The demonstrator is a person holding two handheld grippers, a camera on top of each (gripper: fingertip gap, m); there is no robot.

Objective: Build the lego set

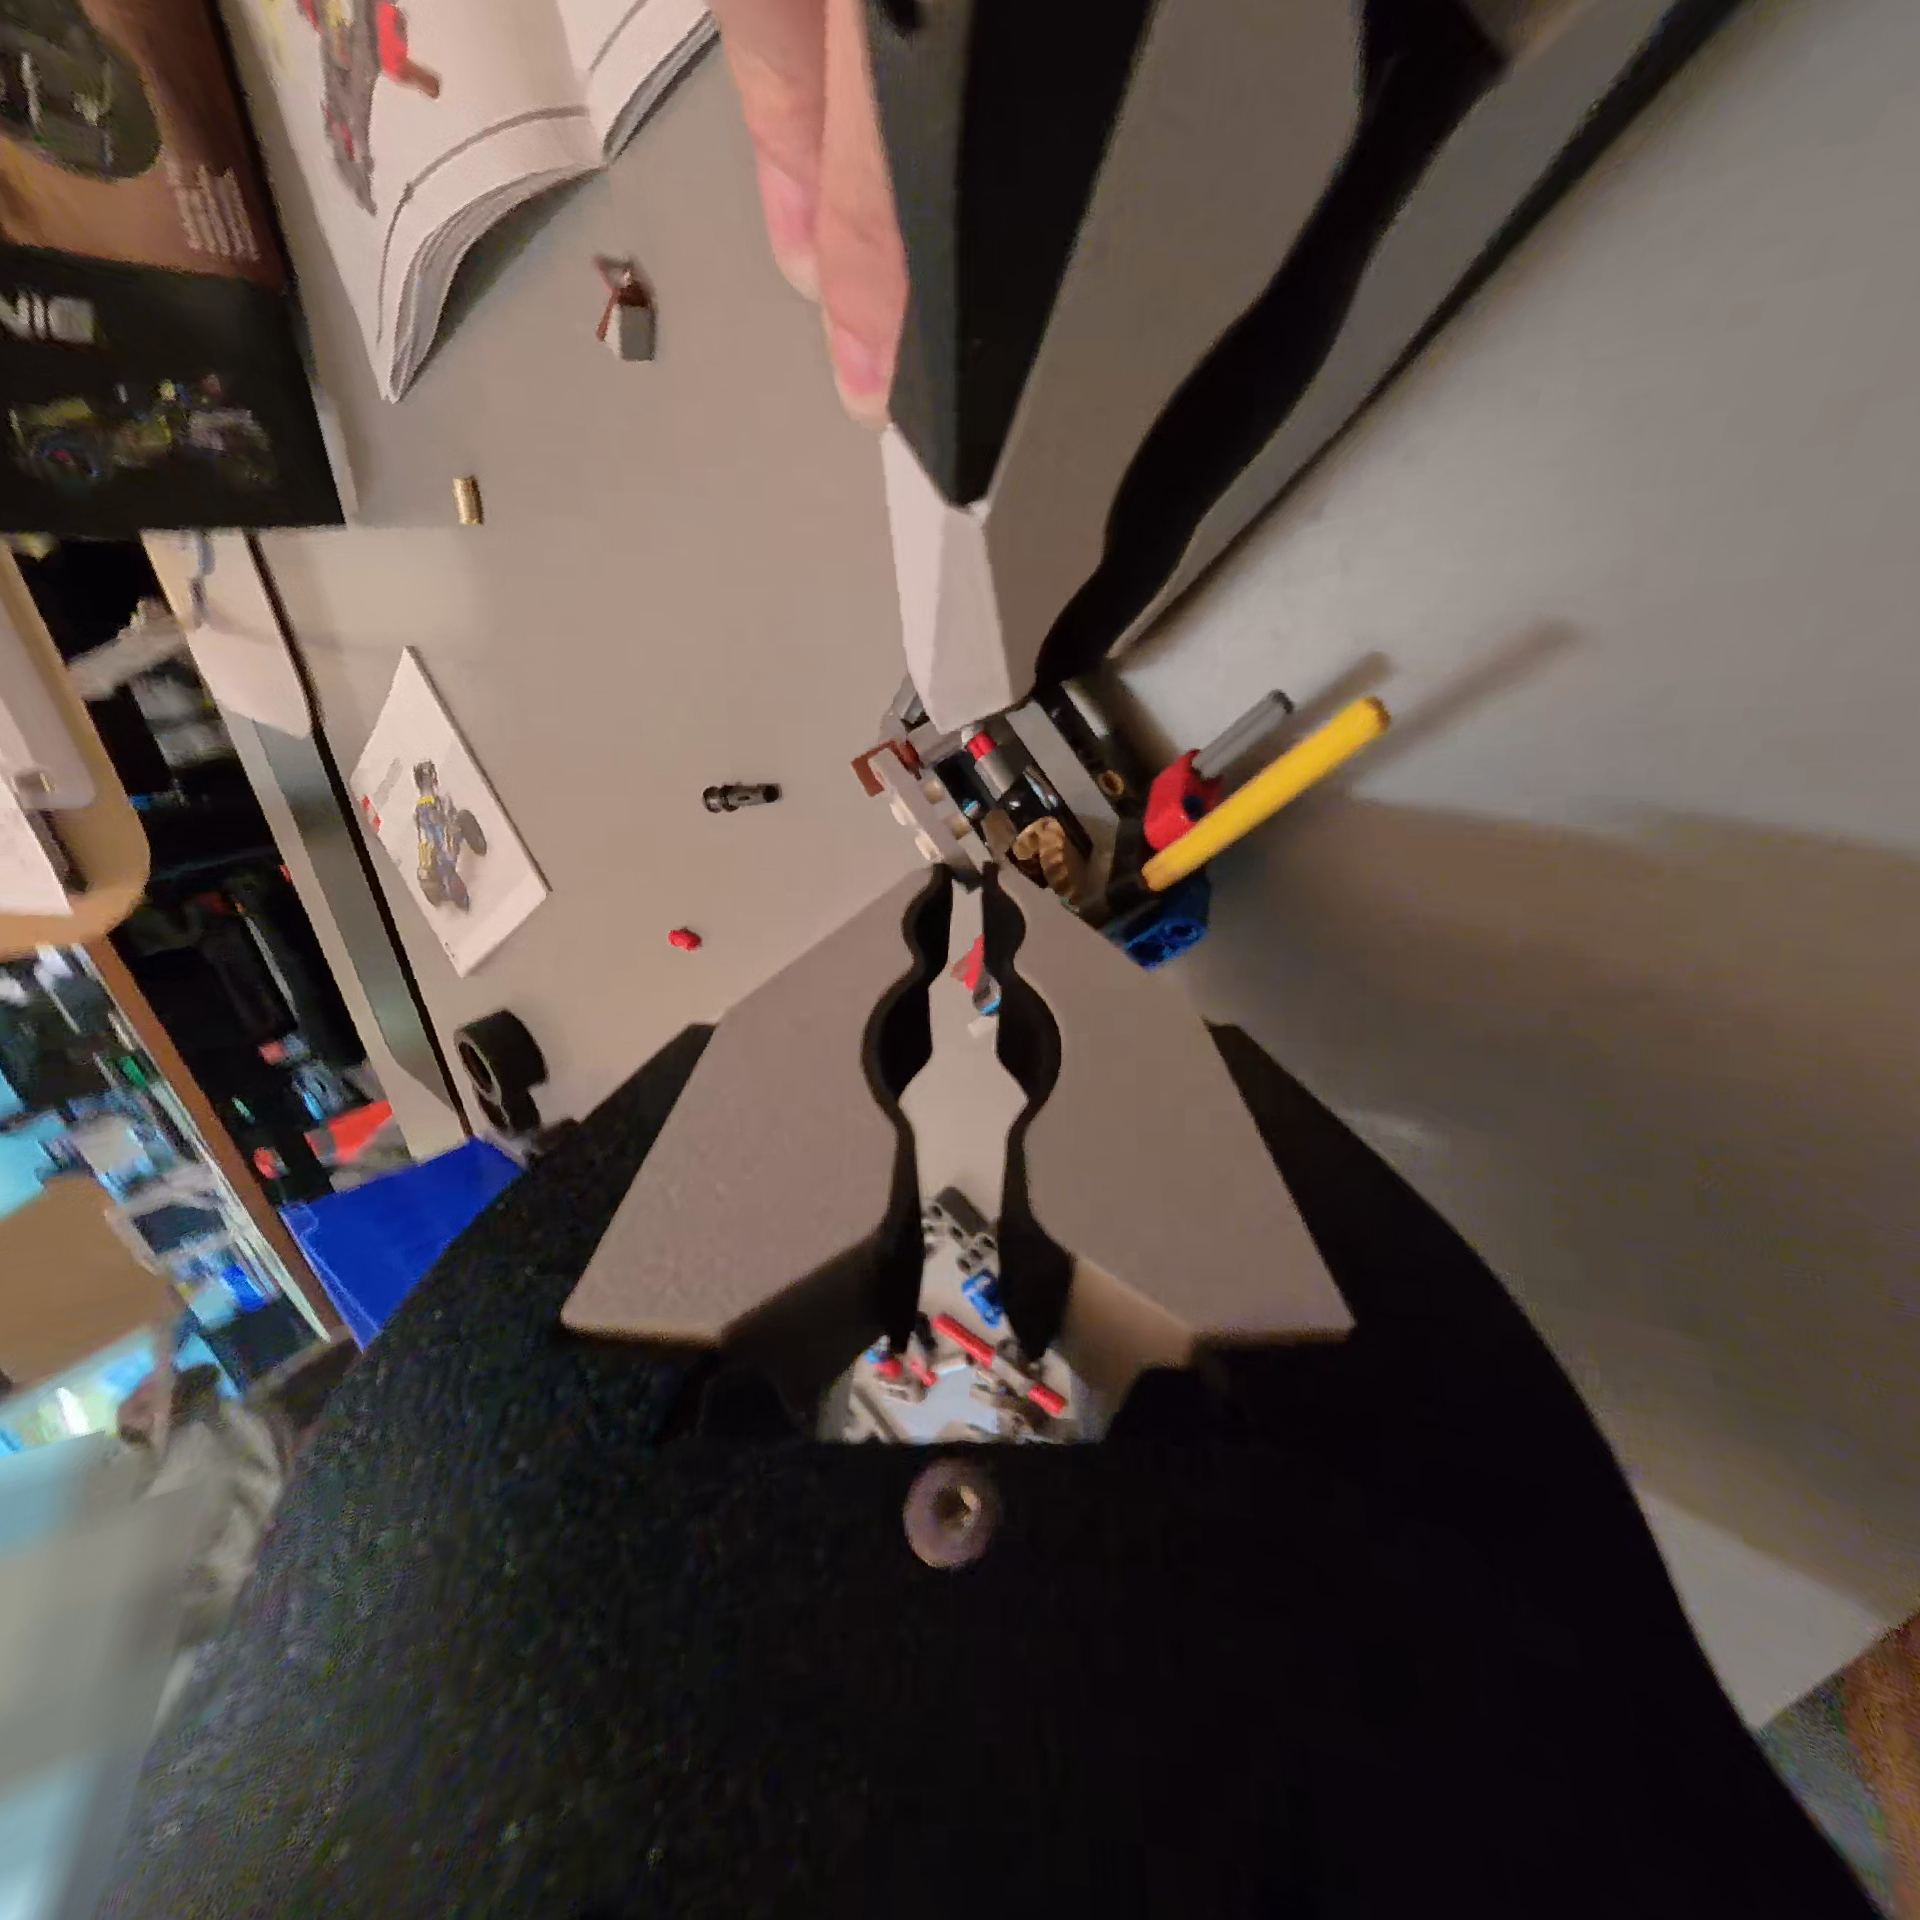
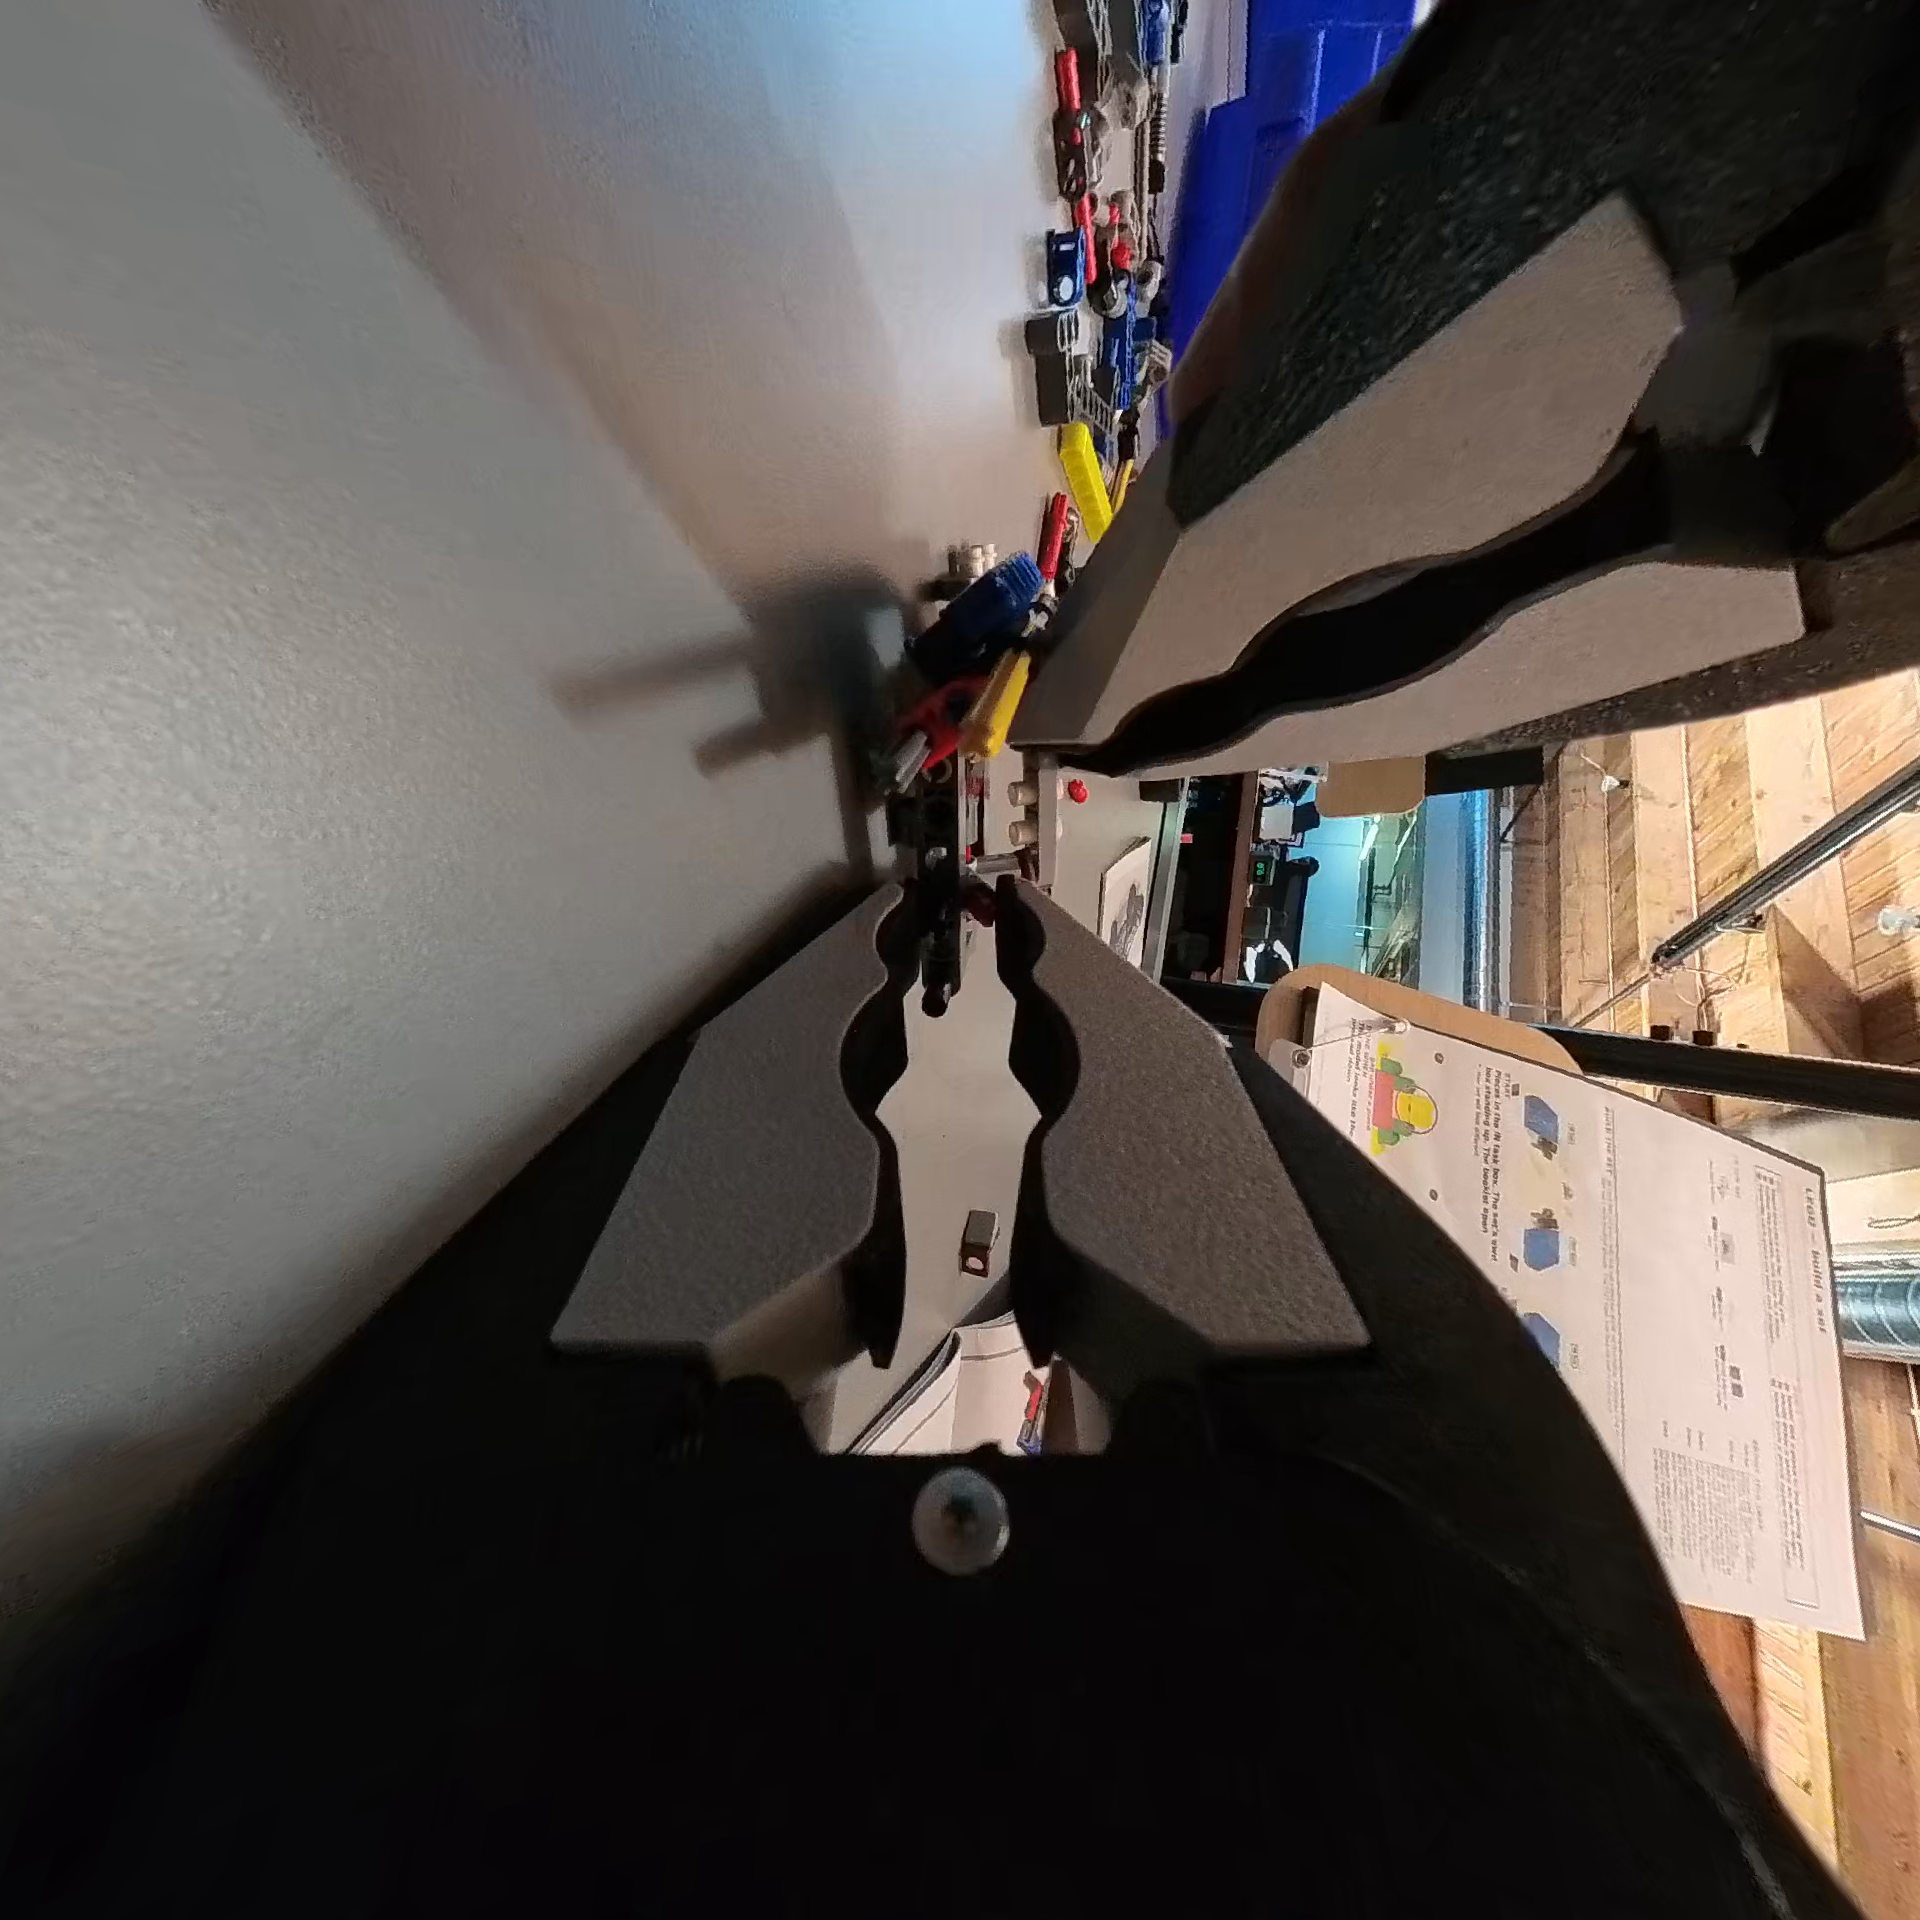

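Both views rolled sideways, grey table [image 1: 644, 582] running up the frame. Partly built lego model [image 1: 1023, 805] sits mid-table: black beams, tan gear, grey and red bits, a yellow axle [image 1: 1262, 795] sticking out toward 2 o'clock through a red connector [image 1: 1172, 812], blue block [image 1: 1164, 923] at its base. Left gripper [image 1: 966, 883] comes at the model from 6 o'clock; fingers [image 1: 920, 956] nearly together at the tips, a thin gap between, touching the model's near edge; whether they pinch a part, cannot tell. Right gripper [image 2: 951, 899] meets the model from the far side; in its own view a black beam [image 2: 940, 925] of the model lies between the parted fingers [image 2: 1023, 935], pad contact not clear. In the left view the right gripper [image 1: 961, 634] descends from 12 o'clock, a person's hand [image 1: 831, 208] on its body. Containers: a blue bin [image 1: 400, 1221] at 8 o'clock in the left view, contents hidden. Loose parts heap [image 2: 1101, 281] on the table beside a blue bin [image 2: 1247, 187], 12 o'clock in the right view: red, blue, yellow, grey pieces. Printed matter: set box [image 1: 135, 312], open instruction booklet [image 1: 468, 135], a small leaflet [image 1: 447, 821], a printed sheet on a board [image 2: 1621, 1299]; all bear writing and pictures. Stray pieces on table: black pin [image 1: 740, 797], small red piece [image 1: 683, 939], tan bush [image 1: 468, 501].
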